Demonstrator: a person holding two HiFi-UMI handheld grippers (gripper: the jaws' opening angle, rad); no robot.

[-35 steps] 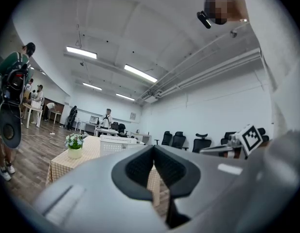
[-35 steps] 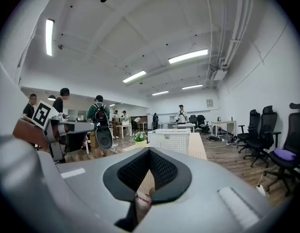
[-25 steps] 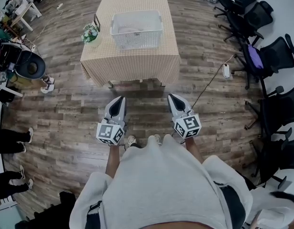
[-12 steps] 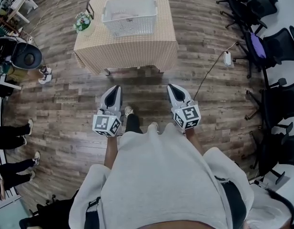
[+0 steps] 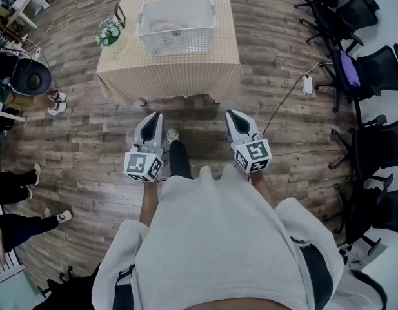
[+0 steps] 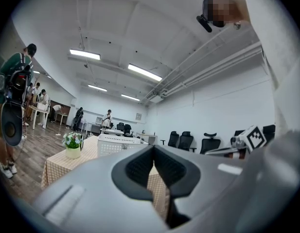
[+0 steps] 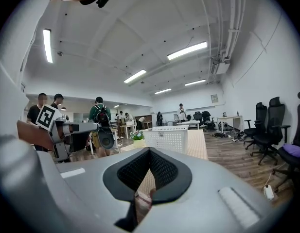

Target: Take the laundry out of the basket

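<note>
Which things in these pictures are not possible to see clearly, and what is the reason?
- Contents of the basket: in the head view only a pale patch, too small to tell the pieces. In both gripper views the basket's wall hides them.
- Far end of the table: cut off by the top edge of the head view.
- Flowers: too small in every view to tell their kind.

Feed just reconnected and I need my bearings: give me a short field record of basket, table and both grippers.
table: rectangular, beige checked cloth, ahead of both grippers, untouched
basket: white plastic lattice laundry basket, upright on the table
contents: pale laundry inside, not yet taken out
beside basket: white flowers in a pale pot, on its left
left gripper: shut, empty, above wooden floor
right gripper: shut, empty
right side: black office chairs
</note>
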